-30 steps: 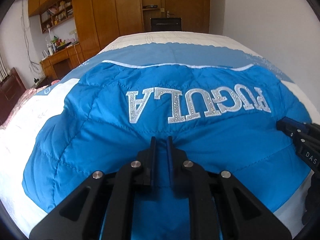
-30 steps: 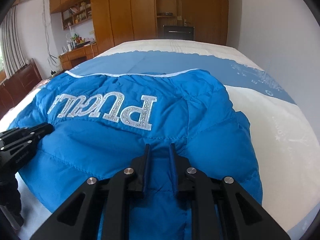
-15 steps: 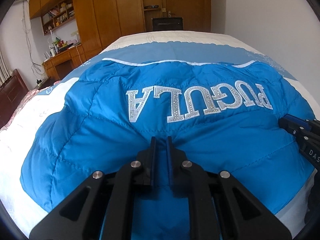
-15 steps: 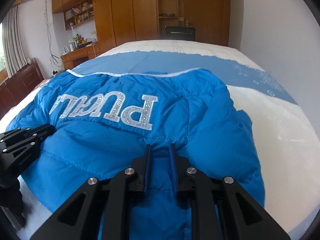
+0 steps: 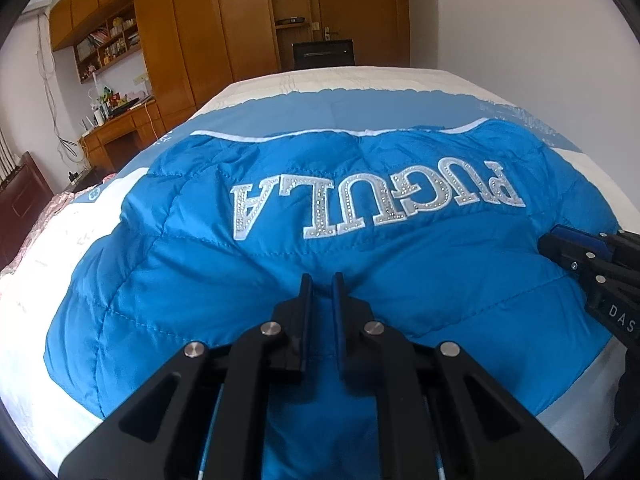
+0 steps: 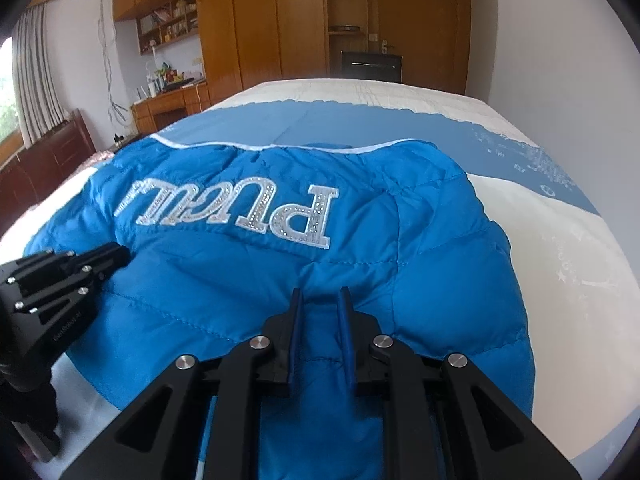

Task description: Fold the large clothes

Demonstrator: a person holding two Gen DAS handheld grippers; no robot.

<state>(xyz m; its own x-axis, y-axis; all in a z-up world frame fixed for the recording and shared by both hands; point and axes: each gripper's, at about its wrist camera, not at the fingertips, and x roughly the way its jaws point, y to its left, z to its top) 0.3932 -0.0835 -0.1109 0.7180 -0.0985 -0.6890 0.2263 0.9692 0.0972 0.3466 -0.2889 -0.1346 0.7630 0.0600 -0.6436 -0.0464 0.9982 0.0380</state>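
Observation:
A bright blue quilted jacket (image 5: 192,264) lies spread on the bed (image 5: 52,248), its silver rhinestone lettering (image 5: 376,204) upside down towards me. My left gripper (image 5: 322,284) is shut on a fold of the jacket's near edge, with blue fabric pinched between its jaws. My right gripper (image 6: 320,296) is shut the same way on the near edge of the jacket (image 6: 420,248), further right. Each wrist view shows the other gripper beside it: the right gripper (image 5: 560,244) at the right edge, the left gripper (image 6: 116,256) at the left.
The bed's cover (image 6: 568,280) is white with a wide pale blue band (image 5: 340,112) beyond the jacket. A wooden desk (image 5: 120,128) with clutter and tall wardrobes (image 5: 224,40) stand at the far left. A white wall (image 6: 560,60) runs along the bed's right.

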